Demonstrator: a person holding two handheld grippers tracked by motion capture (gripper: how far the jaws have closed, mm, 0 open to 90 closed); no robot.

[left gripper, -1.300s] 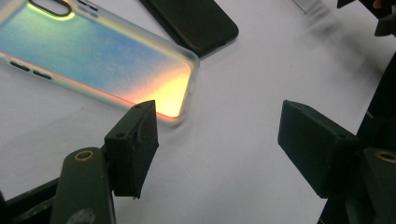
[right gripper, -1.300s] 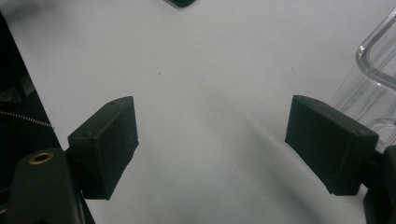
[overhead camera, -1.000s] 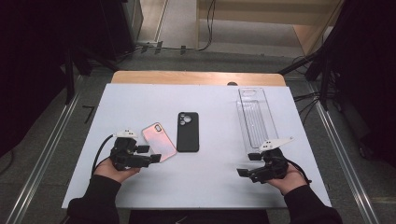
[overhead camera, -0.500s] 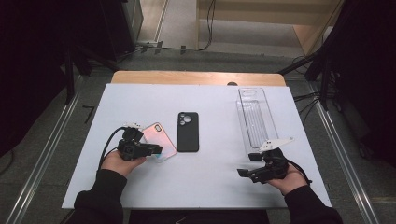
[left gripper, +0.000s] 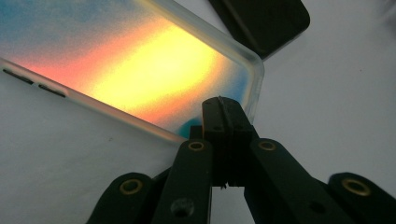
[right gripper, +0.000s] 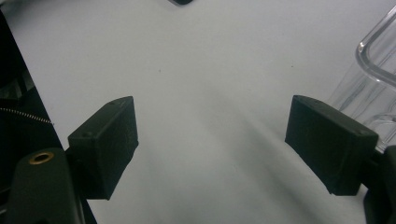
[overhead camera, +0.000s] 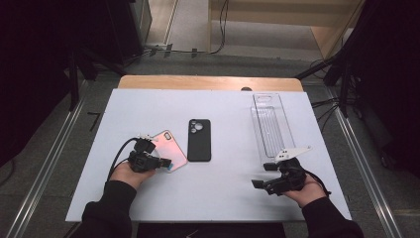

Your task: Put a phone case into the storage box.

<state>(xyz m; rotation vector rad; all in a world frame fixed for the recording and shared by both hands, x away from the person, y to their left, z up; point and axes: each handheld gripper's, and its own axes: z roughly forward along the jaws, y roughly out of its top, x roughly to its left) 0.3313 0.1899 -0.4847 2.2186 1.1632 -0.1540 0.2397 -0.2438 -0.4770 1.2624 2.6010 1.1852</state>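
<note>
A pink, iridescent phone case (overhead camera: 166, 145) lies on the white table (overhead camera: 223, 198), left of a black phone case (overhead camera: 199, 140). My left gripper (overhead camera: 167, 162) is at the pink case's near corner. In the left gripper view the jaws have just been closing and now meet on the translucent rim of that case (left gripper: 140, 65), so the left gripper (left gripper: 223, 109) is shut on it. The black case (left gripper: 261, 18) lies just beyond. My right gripper (overhead camera: 261, 174) rests near the table's front right, and in its own view it (right gripper: 210, 140) stands open over bare table.
A long clear plastic tray (overhead camera: 270, 124) lies at the right of the table, just beyond the right gripper, and its edge (right gripper: 378, 60) appears in the right gripper view. Dark floor, rails and cables surround the table.
The left gripper has edged in and down onto the pink case's near corner, and its jaws have closed on the rim. The right gripper has stayed put.
</note>
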